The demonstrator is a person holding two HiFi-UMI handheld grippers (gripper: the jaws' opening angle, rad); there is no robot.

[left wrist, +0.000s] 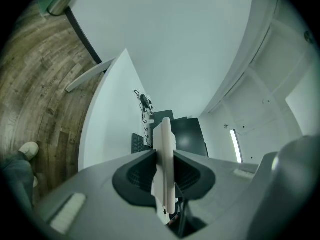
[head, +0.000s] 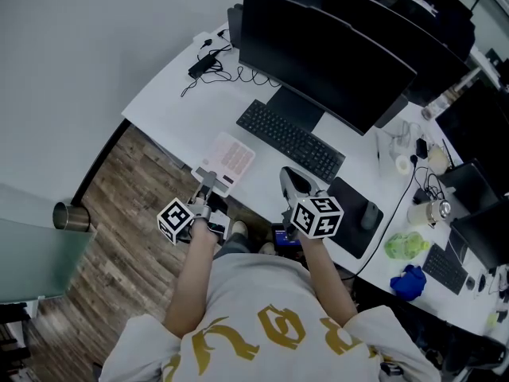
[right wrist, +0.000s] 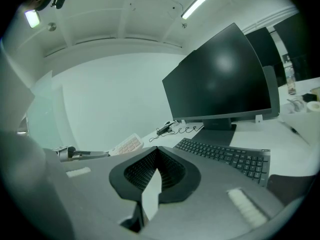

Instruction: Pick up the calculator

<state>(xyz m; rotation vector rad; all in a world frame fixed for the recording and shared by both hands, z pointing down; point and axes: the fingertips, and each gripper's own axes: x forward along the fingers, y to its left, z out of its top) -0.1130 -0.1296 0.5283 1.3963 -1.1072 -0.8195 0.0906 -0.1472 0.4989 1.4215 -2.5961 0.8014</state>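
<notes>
Left gripper is clamped on the near edge of the flat white calculator with pink keys, at the front lip of the white desk, lower left of the black keyboard. Right gripper has its jaws closed on nothing, just below the keyboard. Room: grey wall upper left, wood-plank floor left, black monitor behind the keyboard.

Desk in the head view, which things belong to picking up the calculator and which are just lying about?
Job: calculator; left gripper, shut on its near edge.
Lying about: keyboard; monitor; mouse; charger with cables; right gripper, shut and empty.
</notes>
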